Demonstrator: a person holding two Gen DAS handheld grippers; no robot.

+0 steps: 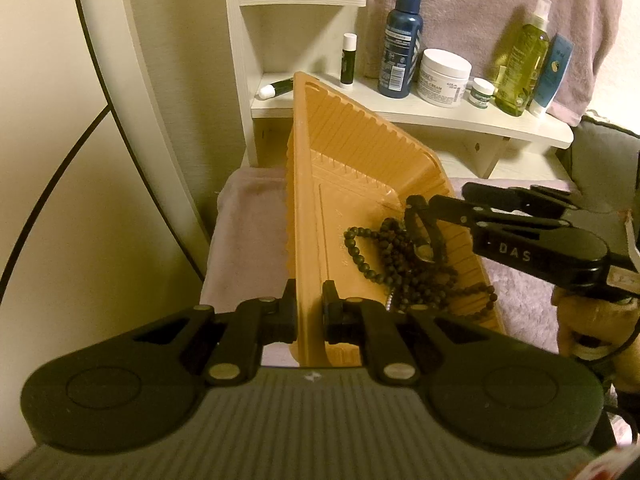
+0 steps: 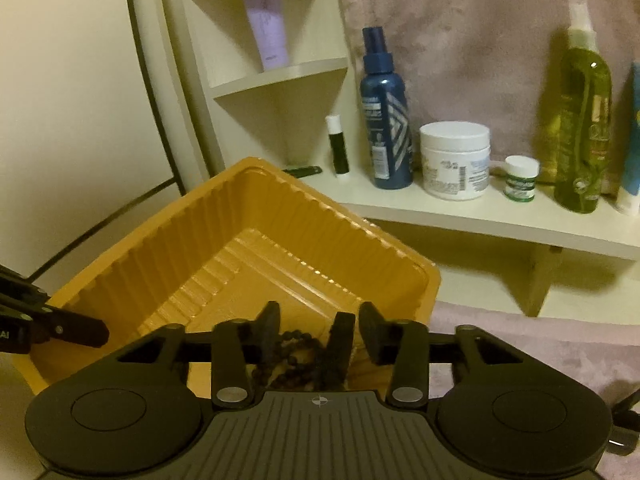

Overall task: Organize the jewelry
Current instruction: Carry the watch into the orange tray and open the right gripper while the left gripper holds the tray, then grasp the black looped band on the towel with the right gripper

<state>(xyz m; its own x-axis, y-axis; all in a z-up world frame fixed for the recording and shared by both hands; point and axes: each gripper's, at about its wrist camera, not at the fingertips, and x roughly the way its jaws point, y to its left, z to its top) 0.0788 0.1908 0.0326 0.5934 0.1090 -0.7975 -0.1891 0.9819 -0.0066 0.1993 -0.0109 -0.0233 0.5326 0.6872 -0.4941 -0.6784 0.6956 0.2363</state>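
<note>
Two grippers share the work: your left gripper (image 1: pixel 310 312) pinches the near wall of the tray (image 1: pixel 308 208), one finger outside and one inside, and holds it tipped so the beads (image 1: pixel 394 260) slide into the low corner at about 4 o'clock of the left view. That tilt looks deliberate, gathering the tangle where it can be reached. Your right gripper (image 1: pixel 424 220) comes in from 3 o'clock and reaches down into that pile; in its own view the fingers (image 2: pixel 270 328) stand apart with bead strands (image 2: pixel 298 350) and a darker piece lying between them, so the claw reads as spread, not yet clamped. Behind, at 12 o'clock, the shelf (image 1: pixel 460 118) holds bottles and jars, well apart from the tray. Your next step is probably closing on one strand and lifting it free; expect snagging.
</note>
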